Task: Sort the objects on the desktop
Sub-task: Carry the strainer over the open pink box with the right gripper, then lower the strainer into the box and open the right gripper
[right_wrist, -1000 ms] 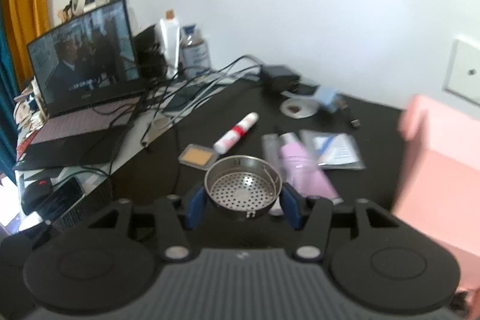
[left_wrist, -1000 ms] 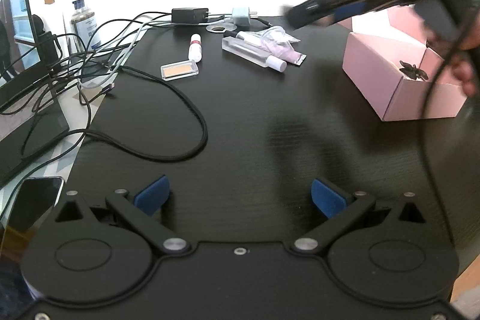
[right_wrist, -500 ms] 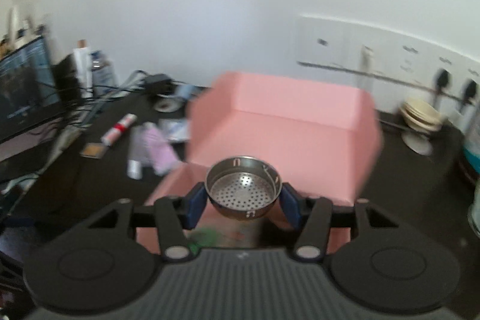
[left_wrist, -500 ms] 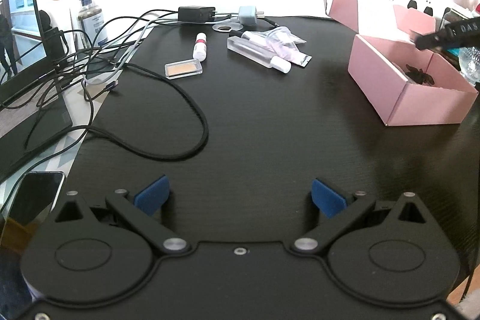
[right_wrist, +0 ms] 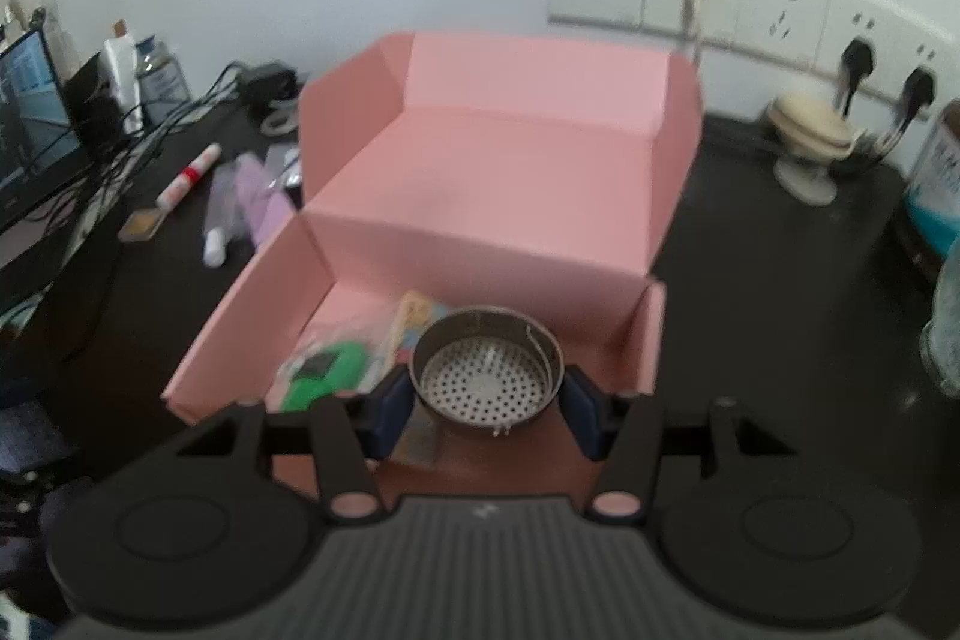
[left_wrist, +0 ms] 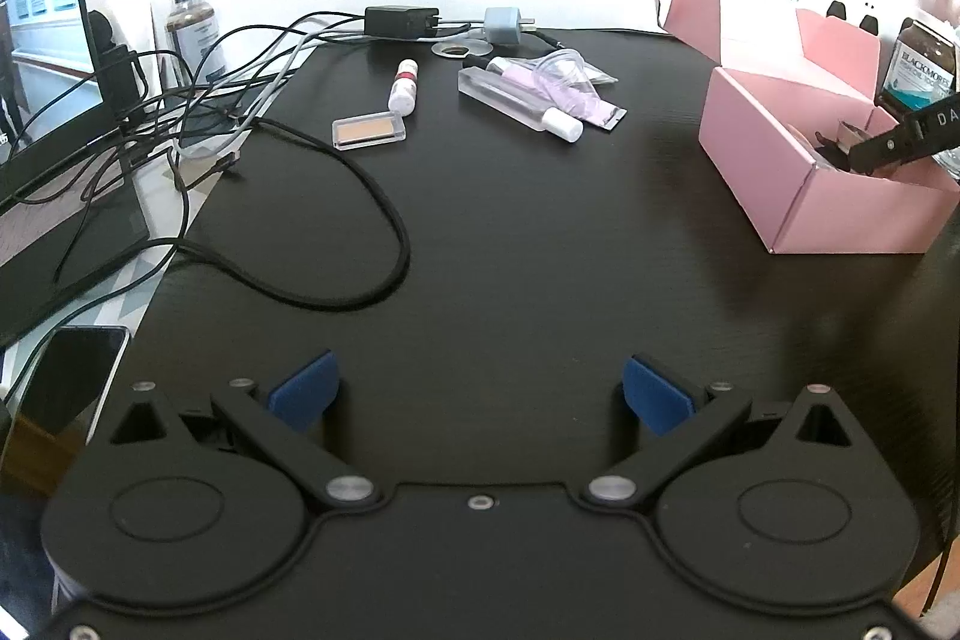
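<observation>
At the lower left of the left wrist view, my left hand-held gripper [left_wrist: 478, 394] hangs wide and empty over the bare black desk [left_wrist: 540, 232]. In the lower middle of the right wrist view, my right hand-held gripper [right_wrist: 487, 403] clamps the small perforated metal strainer [right_wrist: 486, 370] by its opposite walls, over the open pink box [right_wrist: 492, 196]. It looks light, stiff and slick, so I judge a hold across the straight sides below the rim is best.

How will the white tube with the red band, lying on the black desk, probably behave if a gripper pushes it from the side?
The white tube with the red band looks round and lies on its side, so it would probably roll rather than slide. It seems small and plastic, so likely light. The desk looks smooth, giving little to stop it.
</observation>
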The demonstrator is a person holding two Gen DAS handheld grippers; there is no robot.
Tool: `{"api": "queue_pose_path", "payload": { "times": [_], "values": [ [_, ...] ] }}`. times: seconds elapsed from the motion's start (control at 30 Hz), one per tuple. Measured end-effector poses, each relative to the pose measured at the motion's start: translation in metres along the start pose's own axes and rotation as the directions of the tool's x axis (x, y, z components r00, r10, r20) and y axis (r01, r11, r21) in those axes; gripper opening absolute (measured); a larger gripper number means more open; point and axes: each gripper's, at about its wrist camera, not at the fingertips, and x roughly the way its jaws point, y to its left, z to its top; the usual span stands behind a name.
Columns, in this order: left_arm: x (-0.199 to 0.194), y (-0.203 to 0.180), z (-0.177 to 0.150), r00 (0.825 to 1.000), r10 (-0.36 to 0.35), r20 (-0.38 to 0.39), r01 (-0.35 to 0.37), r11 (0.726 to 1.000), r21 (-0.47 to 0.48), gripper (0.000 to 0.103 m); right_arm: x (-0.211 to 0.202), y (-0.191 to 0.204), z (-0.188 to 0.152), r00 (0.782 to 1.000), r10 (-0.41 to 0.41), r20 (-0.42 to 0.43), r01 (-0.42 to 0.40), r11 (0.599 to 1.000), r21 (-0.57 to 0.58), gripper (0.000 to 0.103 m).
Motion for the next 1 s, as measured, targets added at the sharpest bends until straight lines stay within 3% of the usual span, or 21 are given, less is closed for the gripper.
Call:
{"api": "queue_pose_path", "payload": {
  "times": [0.33,0.73,1.0],
  "values": [
    [0.000,-0.003,0.001,1.000,-0.008,0.001,0.008,1.000,-0.023,0.103,0.012,0.000,0.009,0.991,-0.013,-0.134,0.015,1.000,0.012,0.053],
    [0.002,-0.005,0.003,1.000,-0.009,0.000,0.009,1.000,-0.026,0.103,0.014,0.002,0.010,0.987,-0.057,-0.147,0.058,0.998,0.001,0.053],
    [0.004,-0.009,0.005,1.000,-0.001,-0.003,0.001,1.000,-0.007,0.103,0.013,0.005,0.006,0.989,-0.081,-0.127,0.088,0.995,0.053,0.054]
  ]
}}
